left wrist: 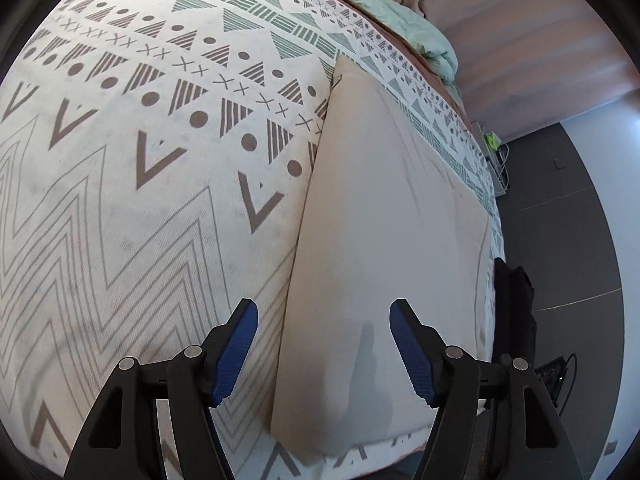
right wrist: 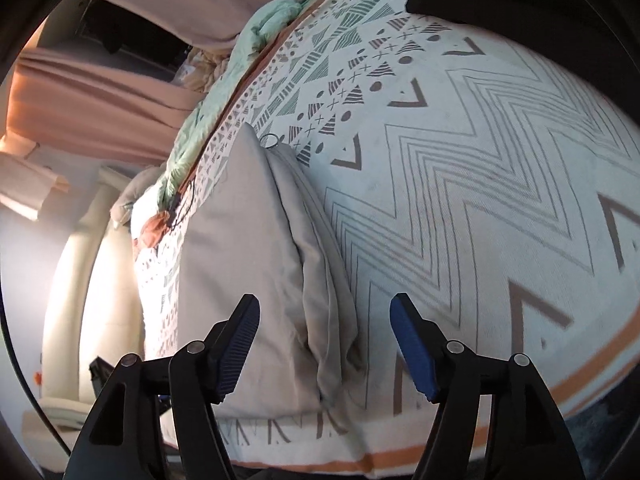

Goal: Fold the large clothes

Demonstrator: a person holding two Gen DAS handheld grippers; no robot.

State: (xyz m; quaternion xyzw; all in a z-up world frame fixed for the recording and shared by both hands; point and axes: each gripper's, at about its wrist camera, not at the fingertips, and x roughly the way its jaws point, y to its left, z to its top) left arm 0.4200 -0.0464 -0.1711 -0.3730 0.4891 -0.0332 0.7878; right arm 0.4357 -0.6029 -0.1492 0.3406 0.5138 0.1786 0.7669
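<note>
the left gripper point(left wrist: 324, 348) is held wide open with nothing between its blue pads point(left wrist: 236, 352), above the near left edge of the folded beige garment point(left wrist: 384, 264). the right gripper point(right wrist: 325, 346) is likewise spread wide and empty, over the garment's layered right edge point(right wrist: 320, 280). the garment is laid as a long, smooth strip near the side edge of the patterned bedspread point(left wrist: 120, 200), with broad bare bedspread beside it. a mint quilt point(left wrist: 416, 28) is bunched at the far end. both grippers are pointed down along the strip.

Patterned bedspread point(left wrist: 120, 200), mint quilt point(left wrist: 408, 20) along it, pink curtains point(left wrist: 520, 40).
</note>
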